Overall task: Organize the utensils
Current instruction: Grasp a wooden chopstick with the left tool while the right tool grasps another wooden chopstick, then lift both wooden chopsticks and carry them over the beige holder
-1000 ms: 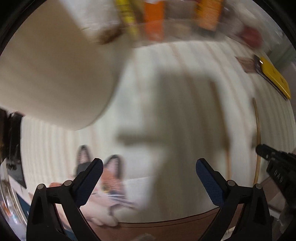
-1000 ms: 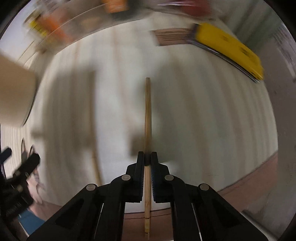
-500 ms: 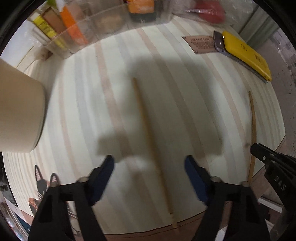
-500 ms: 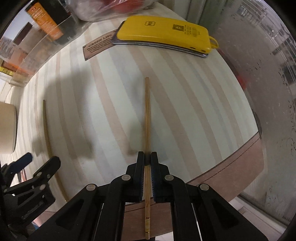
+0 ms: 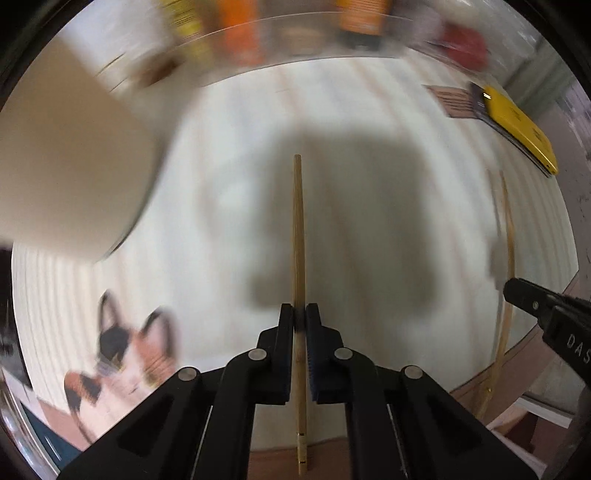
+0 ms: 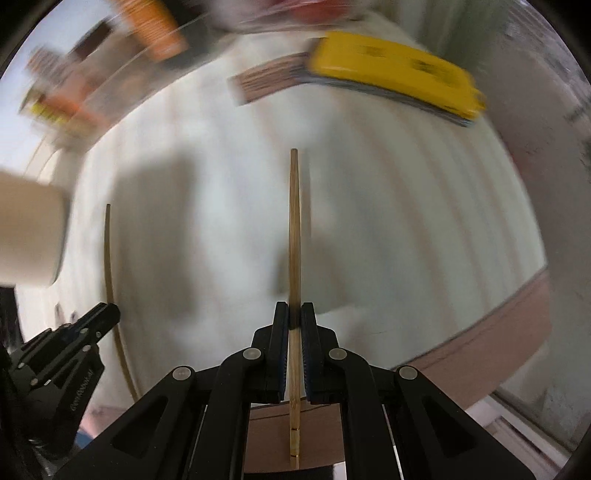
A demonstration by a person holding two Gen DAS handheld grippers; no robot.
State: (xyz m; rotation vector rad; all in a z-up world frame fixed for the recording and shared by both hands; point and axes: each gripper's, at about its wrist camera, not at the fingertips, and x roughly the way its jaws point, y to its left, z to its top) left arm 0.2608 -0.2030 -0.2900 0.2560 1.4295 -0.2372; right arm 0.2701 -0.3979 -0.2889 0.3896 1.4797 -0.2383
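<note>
You had both sticks in hand at this point, so the pickup half looked done to me. Your left gripper (image 5: 300,325) had its jaws pinched right down on a thin light-wood chopstick (image 5: 298,236), gripped near its thick end with the tip pointing away over the table. Your right gripper (image 6: 294,321) was clamped the same way on the second thin wooden chopstick (image 6: 294,236). In each wrist view you could see the other gripper off to the side with its stick hanging below it, so the two were apart, not crossing.

What was left, I'd guess: getting both into a holder. The likely spot was the tall cream-coloured cylinder (image 5: 70,166) standing to the left of your left gripper, but its opening wasn't visible, so I can't swear it's a holder.

Room-wise, the pale striped tablecloth (image 5: 229,206) was bare under both tips, plenty of space there. The brown table edge (image 6: 491,332) ran close on the right. Farther out sat a flat yellow case (image 6: 395,74) on a dark pad, and at the back a clear plastic bin of packets (image 5: 280,33), too blurred to read.
</note>
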